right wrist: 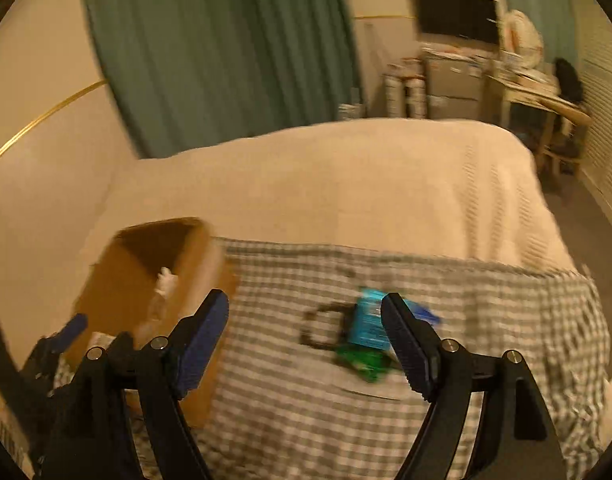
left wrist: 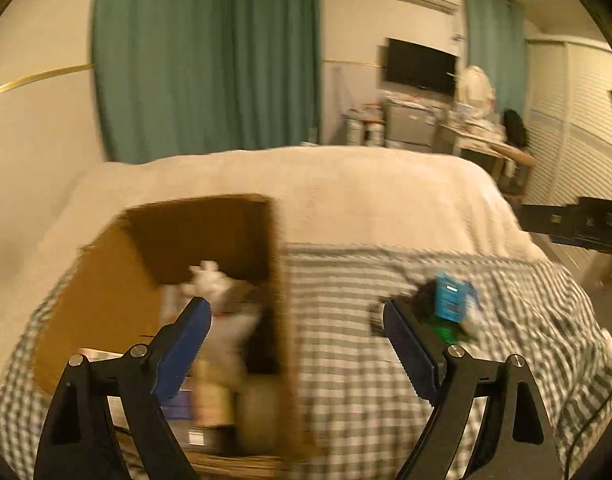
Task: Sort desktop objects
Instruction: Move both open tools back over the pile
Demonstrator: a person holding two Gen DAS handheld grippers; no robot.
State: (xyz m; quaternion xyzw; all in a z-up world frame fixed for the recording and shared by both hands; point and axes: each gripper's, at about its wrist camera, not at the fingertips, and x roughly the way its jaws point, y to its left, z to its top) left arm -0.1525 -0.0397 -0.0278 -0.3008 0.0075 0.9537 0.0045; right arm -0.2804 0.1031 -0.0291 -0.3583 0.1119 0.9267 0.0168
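Observation:
An open cardboard box [left wrist: 106, 300] stands on the left of a checked cloth [left wrist: 345, 360] and holds a white soft toy [left wrist: 222, 292] and several other items. My left gripper [left wrist: 296, 320] is open and empty, over the box's right wall. A small pile lies on the cloth to the right: a blue packet [left wrist: 449, 296], a green object [left wrist: 445, 330] and a black item. In the right wrist view my right gripper [right wrist: 306, 316] is open and empty above the cloth, with the blue packet [right wrist: 365, 324], the green object [right wrist: 361, 362] and a black loop [right wrist: 321, 326] just ahead. The box [right wrist: 146, 276] is at the left.
The cloth lies on a bed with a cream blanket [left wrist: 325, 192]. Green curtains [left wrist: 206, 60], a wall TV [left wrist: 421, 66] and a cluttered desk [left wrist: 485, 128] stand beyond. The other gripper shows at the right edge [left wrist: 577, 224] of the left wrist view. Both views are motion-blurred.

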